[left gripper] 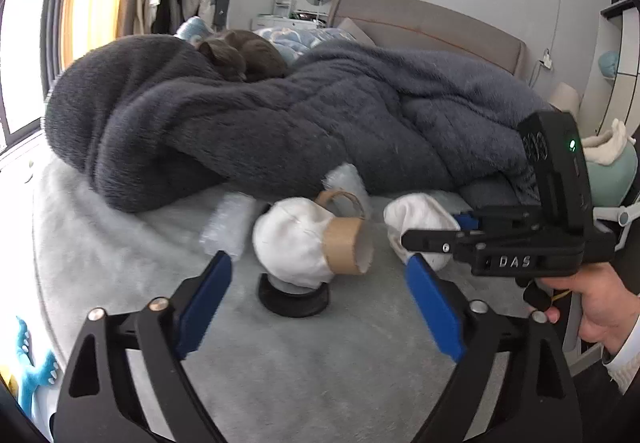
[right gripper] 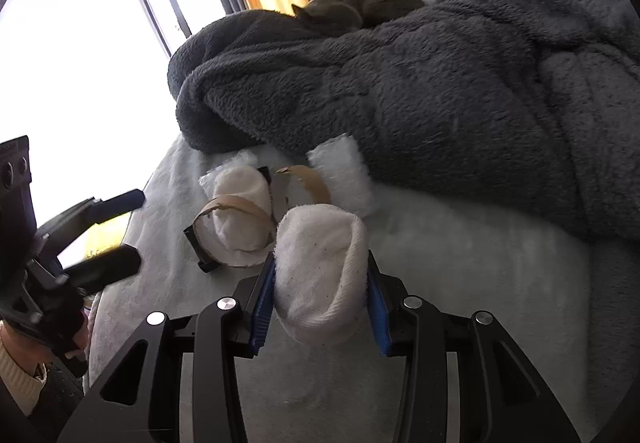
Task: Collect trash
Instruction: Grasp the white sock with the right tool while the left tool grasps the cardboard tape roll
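On the pale bed sheet lies a white sock bundle pushed through a brown cardboard tape ring, resting on a black lid. My left gripper stands open just short of it, touching nothing. A second cardboard ring and bubble wrap lie behind. My right gripper is shut on another white sock, blue pads pressed on both its sides. The right wrist view also has the ringed sock and the left gripper at the left.
A bulky dark grey fleece blanket covers the bed behind the items, with a cat lying on top. The bed's edge curves along the left, a blue toy below it. A person's hand holds the right gripper.
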